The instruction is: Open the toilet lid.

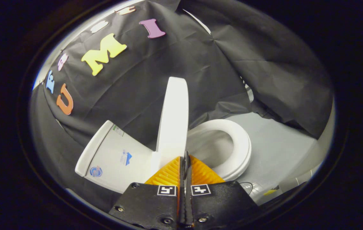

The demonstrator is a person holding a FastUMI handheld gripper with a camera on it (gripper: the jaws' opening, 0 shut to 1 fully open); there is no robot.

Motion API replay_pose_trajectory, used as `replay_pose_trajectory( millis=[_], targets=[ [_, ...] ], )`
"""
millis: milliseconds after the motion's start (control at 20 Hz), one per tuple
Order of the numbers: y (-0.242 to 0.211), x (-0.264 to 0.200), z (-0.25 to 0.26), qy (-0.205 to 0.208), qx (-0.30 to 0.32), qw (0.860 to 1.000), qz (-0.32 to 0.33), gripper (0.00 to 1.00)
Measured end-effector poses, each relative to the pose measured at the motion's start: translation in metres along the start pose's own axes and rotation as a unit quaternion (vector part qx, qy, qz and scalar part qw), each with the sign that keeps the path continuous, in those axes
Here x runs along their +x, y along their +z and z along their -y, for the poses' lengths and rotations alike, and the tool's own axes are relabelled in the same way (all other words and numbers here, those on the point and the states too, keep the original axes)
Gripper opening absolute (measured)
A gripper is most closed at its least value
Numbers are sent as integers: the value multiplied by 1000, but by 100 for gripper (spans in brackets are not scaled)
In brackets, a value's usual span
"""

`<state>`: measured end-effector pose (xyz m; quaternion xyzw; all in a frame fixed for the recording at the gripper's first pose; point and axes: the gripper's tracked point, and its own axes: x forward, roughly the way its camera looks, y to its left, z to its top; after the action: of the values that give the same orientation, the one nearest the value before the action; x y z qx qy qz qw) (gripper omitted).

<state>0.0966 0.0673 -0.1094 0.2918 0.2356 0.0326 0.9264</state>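
The white toilet lid [173,118] stands raised, edge-on to me, rising between the tank [117,159] and the seat ring [240,143]. The seat ring lies down on the bowl, whose inside shows through it. My gripper [186,158] is shut, its orange ribbed fingers [168,174] pressed together with nothing between them. The fingertips sit right at the lower edge of the lid near its hinge end. I cannot tell whether they touch it.
Black cloth covers the booth wall behind and around the toilet. Grey floor [280,150] spreads beyond the seat ring. A thin cable and a small yellow object [269,191] lie on the floor beside the gripper body.
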Motion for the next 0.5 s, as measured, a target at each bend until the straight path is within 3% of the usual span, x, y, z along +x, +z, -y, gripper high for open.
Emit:
replay_pose_trajectory(
  millis=[500],
  targets=[
    [2, -10, -50, -3, -60, 998, 30, 4]
  ],
)
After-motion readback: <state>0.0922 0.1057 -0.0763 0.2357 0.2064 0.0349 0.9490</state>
